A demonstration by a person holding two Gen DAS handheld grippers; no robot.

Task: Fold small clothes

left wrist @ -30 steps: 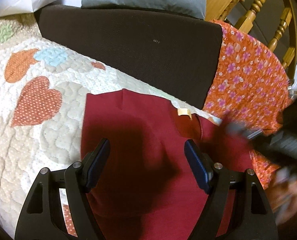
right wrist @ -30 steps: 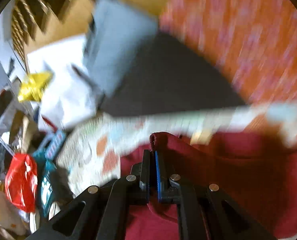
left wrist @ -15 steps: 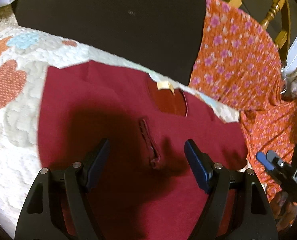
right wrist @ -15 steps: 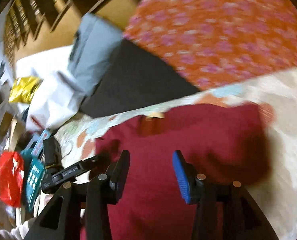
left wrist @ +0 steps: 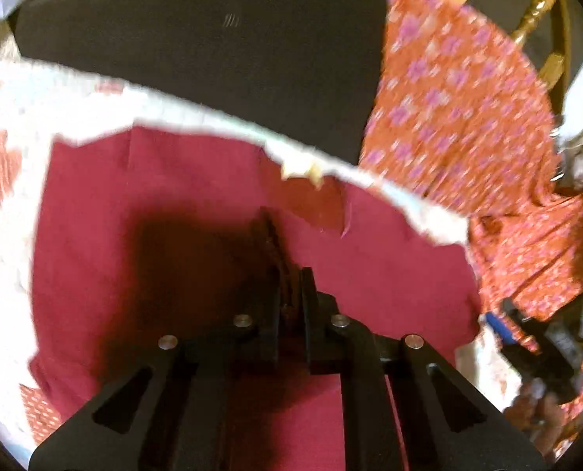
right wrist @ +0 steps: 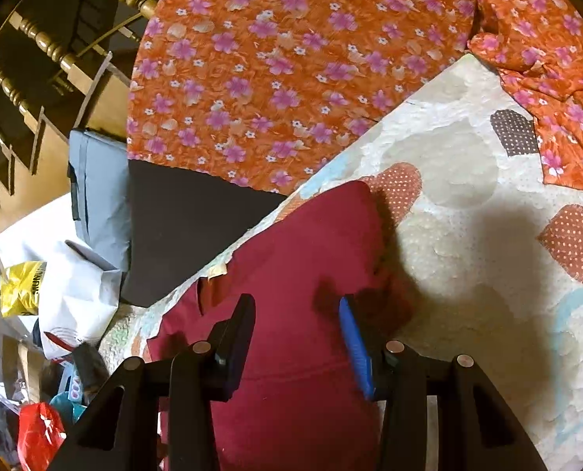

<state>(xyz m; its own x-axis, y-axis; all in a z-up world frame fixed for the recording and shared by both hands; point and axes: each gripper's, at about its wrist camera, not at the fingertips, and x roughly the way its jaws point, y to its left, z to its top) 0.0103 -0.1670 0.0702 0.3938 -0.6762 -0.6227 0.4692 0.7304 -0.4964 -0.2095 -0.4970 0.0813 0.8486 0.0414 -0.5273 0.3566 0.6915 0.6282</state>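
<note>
A dark red garment lies spread on a heart-patterned quilt, its neck label toward the far edge. My left gripper is shut on a raised ridge of this red cloth near the garment's middle. In the right wrist view the same garment lies below my right gripper. That gripper stands open above the cloth, and its pads do not press on it. Its blue finger shows at the garment's right edge in the left wrist view.
An orange floral cloth covers the far side, and a loose piece of it lies on the quilt. A black cushion borders the quilt. A wooden chair and plastic bags stand at the left.
My left gripper has closed on a pinched ridge of the red garment. My right gripper let go of the red cloth, opened, and swung to the garment's right side.
</note>
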